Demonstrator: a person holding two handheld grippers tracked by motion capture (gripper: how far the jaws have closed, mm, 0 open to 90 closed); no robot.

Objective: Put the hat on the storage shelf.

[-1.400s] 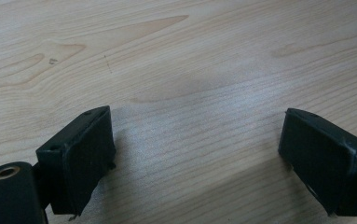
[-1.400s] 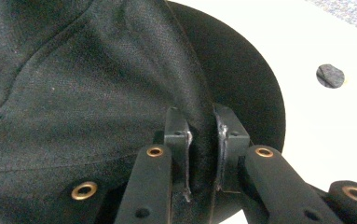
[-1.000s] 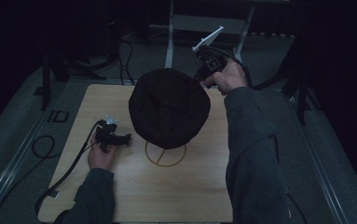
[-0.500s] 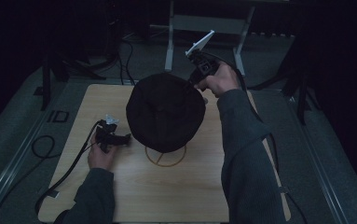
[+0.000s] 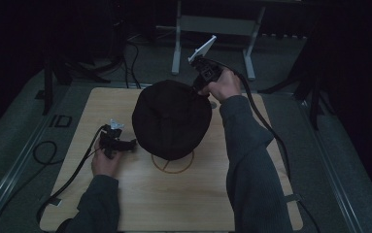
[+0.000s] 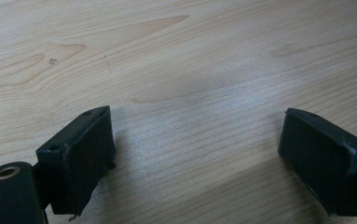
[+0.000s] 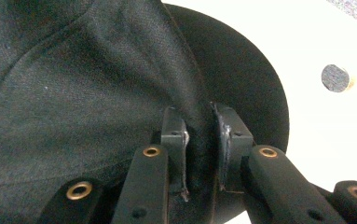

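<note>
A black cap [image 5: 171, 119] sits on a stand over a light wooden table [image 5: 174, 204]. At the cap's far right edge, my right gripper [image 5: 195, 91] points down into it. In the right gripper view the gripper [image 7: 199, 116] pinches a fold of the cap's fabric [image 7: 73, 70] beside the brim; its jaws have just been opening slightly, and the fold is still pressed between the pads. My left gripper [image 5: 129, 143] rests on the table left of the cap. Its jaws [image 6: 195, 140] stand wide open over bare wood with nothing between them.
The stand's ring-shaped foot [image 5: 174, 166] shows under the cap's near side. A small round disc [image 7: 335, 78] lies on the table beyond the brim. Cables trail off the table's left and right sides. A metal frame [image 5: 212, 29] stands on the floor behind the table.
My right hand has shifted left and a little down with the cap's edge, and the cap has moved slightly left with it. The left hand has stayed still.
</note>
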